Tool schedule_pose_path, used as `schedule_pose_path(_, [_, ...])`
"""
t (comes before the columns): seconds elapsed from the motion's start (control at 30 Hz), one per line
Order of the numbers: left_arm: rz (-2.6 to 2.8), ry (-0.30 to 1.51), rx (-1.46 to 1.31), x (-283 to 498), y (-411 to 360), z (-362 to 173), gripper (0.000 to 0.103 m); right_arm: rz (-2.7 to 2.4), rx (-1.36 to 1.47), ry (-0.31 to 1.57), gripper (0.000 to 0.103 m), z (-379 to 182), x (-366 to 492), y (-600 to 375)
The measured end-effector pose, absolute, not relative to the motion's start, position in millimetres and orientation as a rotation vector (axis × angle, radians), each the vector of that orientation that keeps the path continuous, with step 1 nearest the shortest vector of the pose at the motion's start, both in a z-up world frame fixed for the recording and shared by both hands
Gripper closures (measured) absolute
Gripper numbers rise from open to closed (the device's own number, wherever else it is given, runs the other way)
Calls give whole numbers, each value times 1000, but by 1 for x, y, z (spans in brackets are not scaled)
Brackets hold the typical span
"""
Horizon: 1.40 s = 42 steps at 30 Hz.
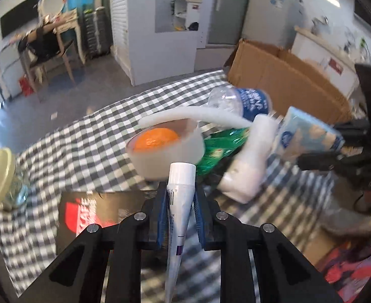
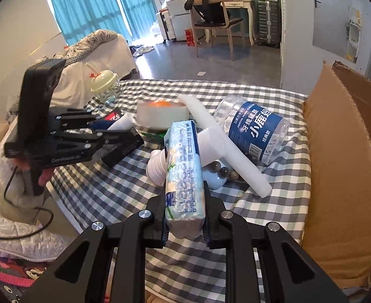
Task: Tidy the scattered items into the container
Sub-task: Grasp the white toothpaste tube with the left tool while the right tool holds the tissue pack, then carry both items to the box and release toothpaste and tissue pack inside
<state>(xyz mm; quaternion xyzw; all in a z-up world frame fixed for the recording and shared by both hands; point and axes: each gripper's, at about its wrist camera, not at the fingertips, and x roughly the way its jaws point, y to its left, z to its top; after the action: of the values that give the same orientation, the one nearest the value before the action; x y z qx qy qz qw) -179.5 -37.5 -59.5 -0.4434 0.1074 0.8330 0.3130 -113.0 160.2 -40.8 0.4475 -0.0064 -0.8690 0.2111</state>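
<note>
Clamping a white toothpaste tube (image 1: 179, 197), the left gripper's (image 1: 180, 209) jaws are closed; the right gripper's (image 2: 184, 214) jaws squeeze a pale-blue plastic-wrapped tissue pack (image 2: 184, 176).

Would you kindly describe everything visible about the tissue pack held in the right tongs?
The tissue pack is a soft, oblong packet in glossy pale-blue and white plastic film with printed text and a green leaf motif. The right tongs are shut on its near end, so it juts forward, lifted above the checked cloth. Its far end appears in front of the white cups; contact there is unclear.
</note>
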Motion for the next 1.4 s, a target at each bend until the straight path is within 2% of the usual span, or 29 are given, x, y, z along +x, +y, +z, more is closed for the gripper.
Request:
schedule_pose_path(0.33, [2234,291,-1177,-149,23,-22,83,-2536,1170,-24,84,-11,-95,192])
schedule_pose_path(0.6, [2186,359,-1012,-140,114,25,83,-2801,1156,126,84,34,-83,248])
schedule_pose_path(0.83, [2101,422,-872,-144,217,54,83,-3002,1187,174,84,59,-71,321])
schedule_pose_path(0.97, [2057,479,-862,-151,272,47,83,-3030,1266,128,84,49,-69,358])
schedule_pose_path(1.13, [2011,535,-940,-166,322,14,83,-2992,1374,64,84,20,-78,385])
schedule_pose_path(1.4, [1987,637,-1080,-182,352,-37,82,-2936,1464,25,84,-16,-93,407])
